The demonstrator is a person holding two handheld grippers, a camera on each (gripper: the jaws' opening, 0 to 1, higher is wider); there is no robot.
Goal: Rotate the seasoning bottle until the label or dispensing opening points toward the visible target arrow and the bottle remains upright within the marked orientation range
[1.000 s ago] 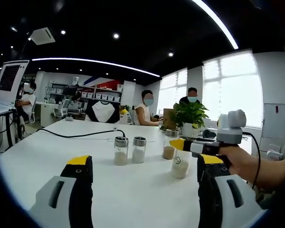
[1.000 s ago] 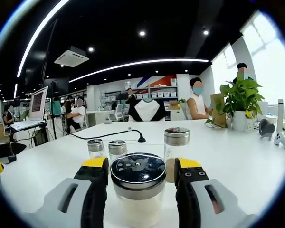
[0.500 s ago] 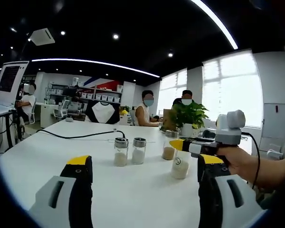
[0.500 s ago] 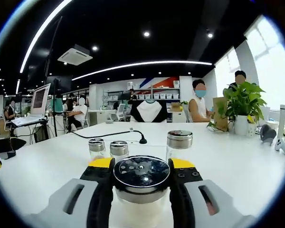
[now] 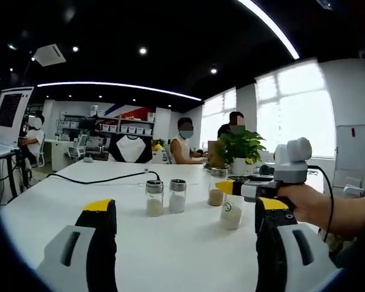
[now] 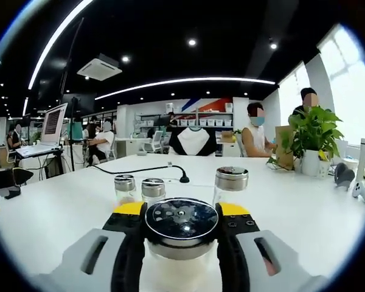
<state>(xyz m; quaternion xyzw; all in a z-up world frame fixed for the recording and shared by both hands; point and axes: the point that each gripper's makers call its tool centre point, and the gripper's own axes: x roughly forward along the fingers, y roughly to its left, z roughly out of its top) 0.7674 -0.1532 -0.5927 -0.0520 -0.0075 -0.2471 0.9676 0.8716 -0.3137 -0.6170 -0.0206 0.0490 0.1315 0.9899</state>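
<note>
The right claw (image 6: 179, 234) is clenched on the bottle (image 6: 180, 243), its yellow-tipped jaws pressed against the metal lid on both sides. The bottle stands upright on the white counter (image 6: 304, 207). In the left gripper view a hand (image 5: 307, 204) holds that claw level, reaching in from the right to the bottle (image 5: 231, 210). The left claw (image 5: 182, 225) hangs released above the counter, jaws wide apart. Three more shakers (image 5: 154, 198) stand beyond, near a black cable (image 6: 140, 170) and a plant (image 6: 313, 137).
</note>
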